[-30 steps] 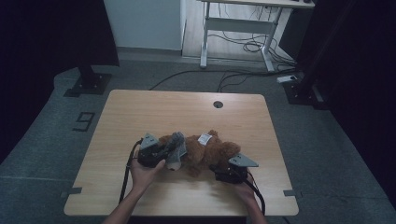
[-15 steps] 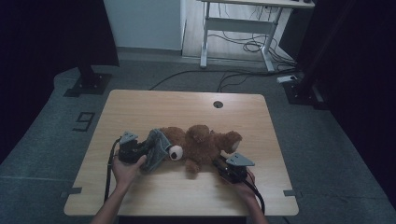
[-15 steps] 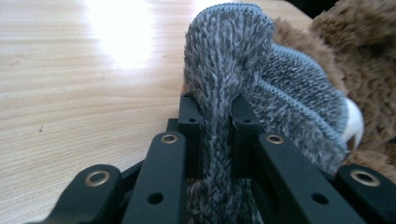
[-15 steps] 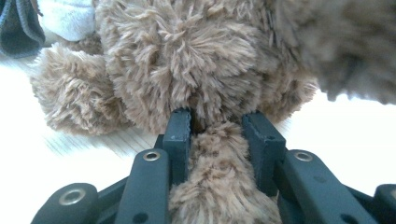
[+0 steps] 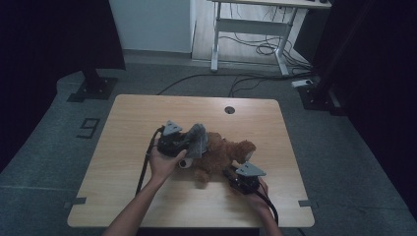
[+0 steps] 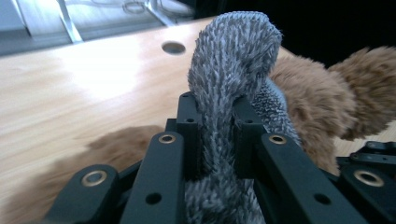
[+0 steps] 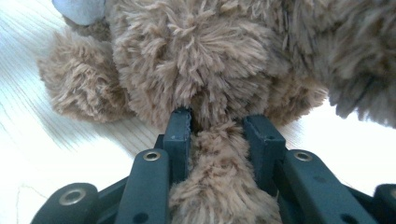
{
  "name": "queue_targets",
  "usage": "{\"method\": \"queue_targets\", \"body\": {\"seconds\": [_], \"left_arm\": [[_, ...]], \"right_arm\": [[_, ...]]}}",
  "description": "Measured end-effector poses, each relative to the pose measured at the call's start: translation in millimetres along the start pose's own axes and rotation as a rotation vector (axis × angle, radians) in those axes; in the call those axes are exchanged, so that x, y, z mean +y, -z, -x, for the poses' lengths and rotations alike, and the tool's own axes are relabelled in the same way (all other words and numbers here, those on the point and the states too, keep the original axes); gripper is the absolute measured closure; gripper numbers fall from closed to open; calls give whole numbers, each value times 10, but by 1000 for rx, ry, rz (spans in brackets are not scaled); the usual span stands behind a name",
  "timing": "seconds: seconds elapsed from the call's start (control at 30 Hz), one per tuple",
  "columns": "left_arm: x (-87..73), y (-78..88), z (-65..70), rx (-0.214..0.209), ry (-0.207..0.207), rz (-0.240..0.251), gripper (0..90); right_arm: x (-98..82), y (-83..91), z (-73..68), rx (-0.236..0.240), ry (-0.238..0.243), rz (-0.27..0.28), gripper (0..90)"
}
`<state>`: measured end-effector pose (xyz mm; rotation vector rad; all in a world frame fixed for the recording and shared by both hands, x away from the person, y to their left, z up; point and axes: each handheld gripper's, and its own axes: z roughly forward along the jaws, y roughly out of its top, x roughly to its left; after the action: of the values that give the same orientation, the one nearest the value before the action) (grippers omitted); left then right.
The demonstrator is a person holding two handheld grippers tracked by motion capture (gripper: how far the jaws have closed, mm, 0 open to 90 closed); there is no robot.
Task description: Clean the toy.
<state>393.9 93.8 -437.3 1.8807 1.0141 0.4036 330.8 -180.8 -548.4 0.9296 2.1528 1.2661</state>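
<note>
Wooden table: brown teddy lying crosswise, grey cloth at left end

Clearance, wooden table
Far half and left side bare; brown plush toy and grey cloth block the near centre.

Looking down and forward from above the person's side, taking in the whole wooden table, the floor around it and a desk frame beyond. Riding low on the left gripper, facing along its jaws across the tabletop toward the round hole, very close to grey plush fabric. Riding on the right gripper, pressing right up against the brown teddy bear. Sharing the bear, the grey fabric and the tabletop among views.
</note>
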Motion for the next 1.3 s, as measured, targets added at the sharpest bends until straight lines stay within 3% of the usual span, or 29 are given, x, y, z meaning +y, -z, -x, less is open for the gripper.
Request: {"method": "queue_targets", "body": {"seconds": [0.13,0.23,0.33,0.47,0.5,0.53,0.57,0.63,0.8,0.9,1.0,1.03,1.07,1.1,1.13,1.23,1.3], "left_arm": [[-87,-117,5,11,-3,-23,774],[-168,-63,-53,6,10,-7,777],[-251,119,-150,30,13,17,776],[-341,330,-377,92,30,23,774],[-341,330,-377,92,30,23,774],[-375,370,-460,110,47,19,774],[-471,429,-643,126,92,0,773],[-585,462,-797,160,117,-26,773],[-815,487,-1042,188,183,-68,774],[-794,509,-1041,185,183,-58,775],[-491,589,-840,159,123,17,776],[-491,589,-840,159,123,17,776],[-297,586,-691,135,81,46,775],[-297,586,-691,135,81,46,775],[-109,536,-546,118,34,57,775],[115,375,-382,91,-2,52,774],[166,304,-350,82,-13,41,773]], "right_arm": [[-2,1,-11,1,11,-10,660],[-2,0,-25,6,23,-20,664],[-2,-4,-48,1,45,-29,669],[-4,0,-45,1,42,-31,674],[-4,0,-45,1,42,-31,674],[-4,0,-47,0,43,-31,675],[-5,0,-47,0,45,-31,675],[-5,1,-46,1,45,-32,675],[-7,4,-53,0,60,-35,675],[-7,4,-57,-1,63,-36,676],[-7,2,-60,-2,69,-36,675],[-8,2,-61,-1,71,-36,675],[-8,2,-62,-1,72,-35,675],[-8,2,-62,-1,72,-35,675],[-9,3,-62,1,78,-35,675],[-10,4,-62,4,79,-33,675],[-10,5,-64,4,78,-33,675]]}}
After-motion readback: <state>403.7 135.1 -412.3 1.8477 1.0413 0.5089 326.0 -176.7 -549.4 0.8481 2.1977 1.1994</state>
